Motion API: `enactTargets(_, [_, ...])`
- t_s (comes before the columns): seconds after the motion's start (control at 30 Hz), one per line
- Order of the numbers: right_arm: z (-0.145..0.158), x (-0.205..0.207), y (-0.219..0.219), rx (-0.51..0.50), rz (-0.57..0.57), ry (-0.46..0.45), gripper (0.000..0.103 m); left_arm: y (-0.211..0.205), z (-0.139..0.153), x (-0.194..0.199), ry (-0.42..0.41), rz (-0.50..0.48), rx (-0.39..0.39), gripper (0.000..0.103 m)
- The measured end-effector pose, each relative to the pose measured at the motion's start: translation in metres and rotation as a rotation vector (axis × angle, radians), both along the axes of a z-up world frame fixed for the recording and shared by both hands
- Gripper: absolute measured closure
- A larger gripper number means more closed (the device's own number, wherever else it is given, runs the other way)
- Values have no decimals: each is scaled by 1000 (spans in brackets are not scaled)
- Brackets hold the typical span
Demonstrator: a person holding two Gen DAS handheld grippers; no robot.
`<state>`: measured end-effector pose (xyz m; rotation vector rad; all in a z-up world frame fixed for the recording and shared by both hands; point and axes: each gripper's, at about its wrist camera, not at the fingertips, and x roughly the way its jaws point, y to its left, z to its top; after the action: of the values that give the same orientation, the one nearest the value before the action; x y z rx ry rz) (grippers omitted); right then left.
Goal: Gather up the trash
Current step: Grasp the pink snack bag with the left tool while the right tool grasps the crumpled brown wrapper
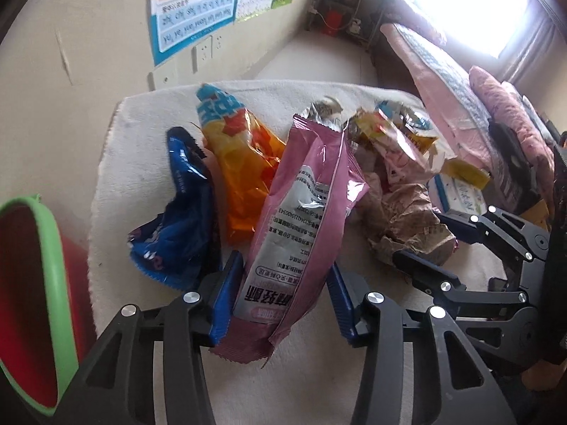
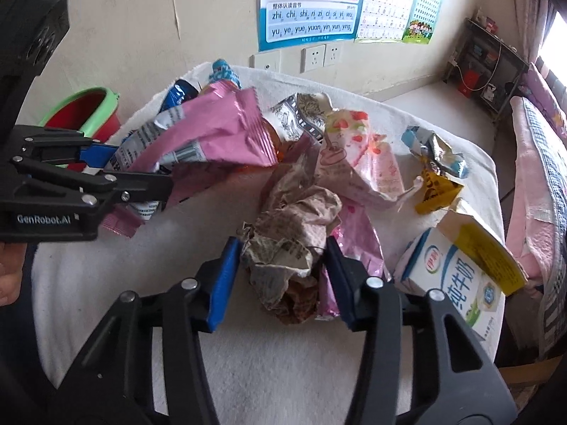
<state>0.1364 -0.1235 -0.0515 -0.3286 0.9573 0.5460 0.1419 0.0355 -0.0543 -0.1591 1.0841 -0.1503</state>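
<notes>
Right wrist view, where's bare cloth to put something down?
Bare white cloth lies at the near left, between the crumpled paper and the cloth's left edge. The middle and right are crowded: pink wrapper, milk carton.

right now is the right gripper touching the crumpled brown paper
Touching. In the right wrist view both blue fingers of the right gripper press against the sides of the crumpled brown paper.

Daylight is pouring in from the window [image 1: 471, 3], blowing it out to white glare in the left wrist view. Fisheye bending is curving the walls and darkening the corners. Foil wrappers [image 2: 216, 131] are glinting, and the picture edges are perhaps slightly blurring.
</notes>
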Motion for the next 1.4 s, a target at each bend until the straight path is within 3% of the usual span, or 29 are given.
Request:
enactTargets(0.4, [44,-37,-34,142,11,-80,55,12,27,-48,-50,53,-33,58])
enactTargets(0.6, [36,-46,-32,59,48,-112,53,11,28,-60,-55,62,-43,58])
enactTargets(0.87, [10,-66,-12,-109,151,-207,41,13,22,-65,-47,68,-52,58])
enactTargets(1.03, [7,-66,-10,-131,141,-218,30,17,17,-63,-40,77,-51,58])
enactTargets(1.1, [3,-61,-10,-136,130,-200,30,18,16,-61,-38,82,-49,58])
enactTargets(1.2, [-4,-59,-8,-140,131,-166,32,19,13,-61,-34,87,-56,58])
enactTargets(1.27, [-8,-61,-5,-158,147,-159,51,19,12,-62,-32,87,-58,58])
enactTargets(1.4, [-1,-71,2,-186,172,-214,56,18,11,-65,-32,85,-54,58])
